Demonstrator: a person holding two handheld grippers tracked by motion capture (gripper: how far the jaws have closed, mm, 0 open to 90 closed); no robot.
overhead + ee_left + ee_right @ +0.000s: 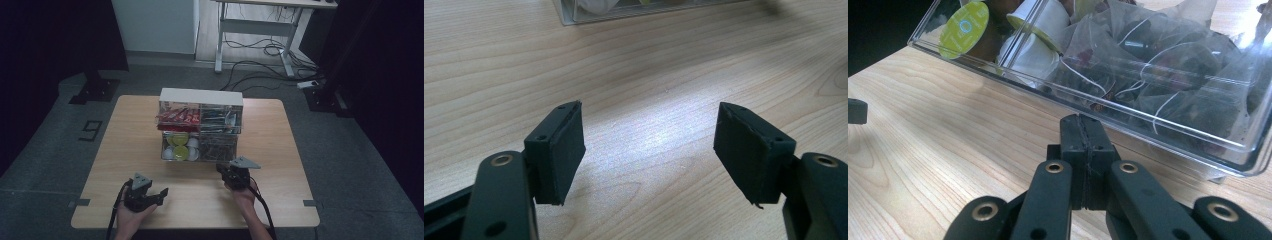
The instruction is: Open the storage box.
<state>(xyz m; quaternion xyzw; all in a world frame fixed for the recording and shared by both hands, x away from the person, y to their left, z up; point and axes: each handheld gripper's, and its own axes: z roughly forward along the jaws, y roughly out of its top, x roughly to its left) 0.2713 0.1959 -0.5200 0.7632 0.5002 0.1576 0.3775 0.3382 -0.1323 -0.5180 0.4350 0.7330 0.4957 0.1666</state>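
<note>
dim overall | dark corners, high view | glare on table (659, 135) | gripper views sharp

Light wood table (280, 145), grey floor around. Clear organizer (201, 125) with white top at table middle: red packets upper left, yellow-green and white capsules lower left, dark items in right compartments. My left gripper (159, 194) near front edge, jaws apart. My right gripper (222, 170) just before organizer's lower right compartment.

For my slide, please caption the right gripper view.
Shut right gripper at the clear organizer holding tea bags and capsules.
</note>
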